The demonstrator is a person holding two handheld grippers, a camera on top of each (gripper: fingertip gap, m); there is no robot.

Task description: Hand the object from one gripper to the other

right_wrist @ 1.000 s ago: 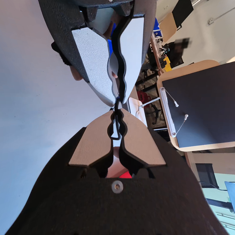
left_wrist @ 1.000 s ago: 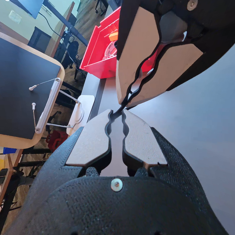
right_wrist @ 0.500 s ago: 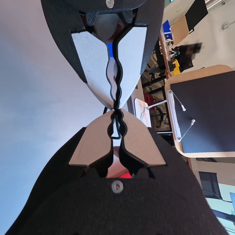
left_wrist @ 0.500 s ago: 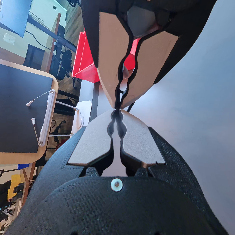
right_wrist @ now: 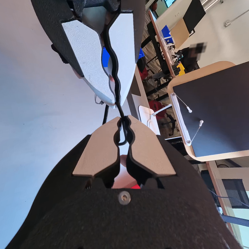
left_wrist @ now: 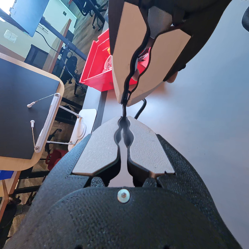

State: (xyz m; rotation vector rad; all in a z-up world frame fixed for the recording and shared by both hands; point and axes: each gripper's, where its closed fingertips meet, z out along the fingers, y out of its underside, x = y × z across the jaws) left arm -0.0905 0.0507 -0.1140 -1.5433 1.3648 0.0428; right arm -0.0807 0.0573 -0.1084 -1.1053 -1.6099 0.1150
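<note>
- The left gripper (left_wrist: 124, 119) and right gripper (right_wrist: 122, 118) have pulled a little apart, and the black cord (left_wrist: 124, 109) now shows stretched between them.
- Both look closed on the cord, above the grey table (left_wrist: 202, 121).
- The handover is probably half done; the right one hasn't let go.

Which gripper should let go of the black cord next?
Probably the right gripper. Both are shut on the black cord, but the left gripper holds it deeper between its fingers, so it looks ready to keep it.
</note>
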